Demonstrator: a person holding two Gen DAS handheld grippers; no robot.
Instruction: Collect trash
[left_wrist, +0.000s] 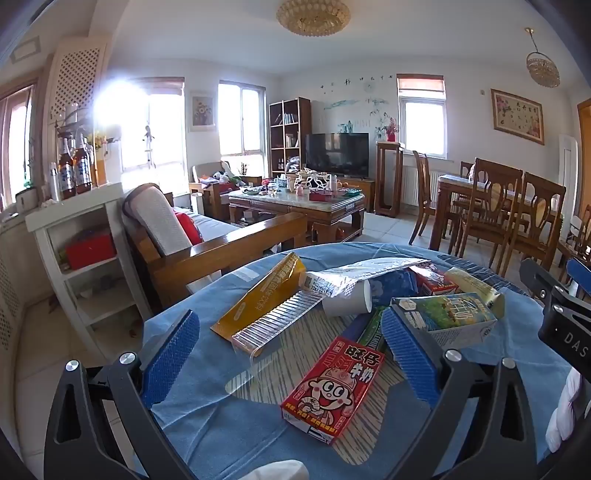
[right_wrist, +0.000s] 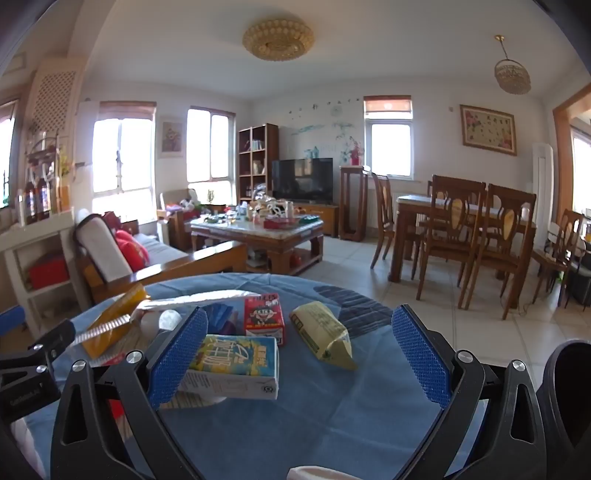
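Left wrist view shows the left gripper spread wide and holding nothing, above a round table under a blue cloth, with a red milk carton lying flat between its pads. Best to lower squarely and pinch the carton's long sides. A paper cup lies tipped over, apparently empty. Right wrist view shows the right gripper equally spread and empty, a green-and-blue milk carton beside its left pad and a yellow snack bag between the pads; no bin is visible.
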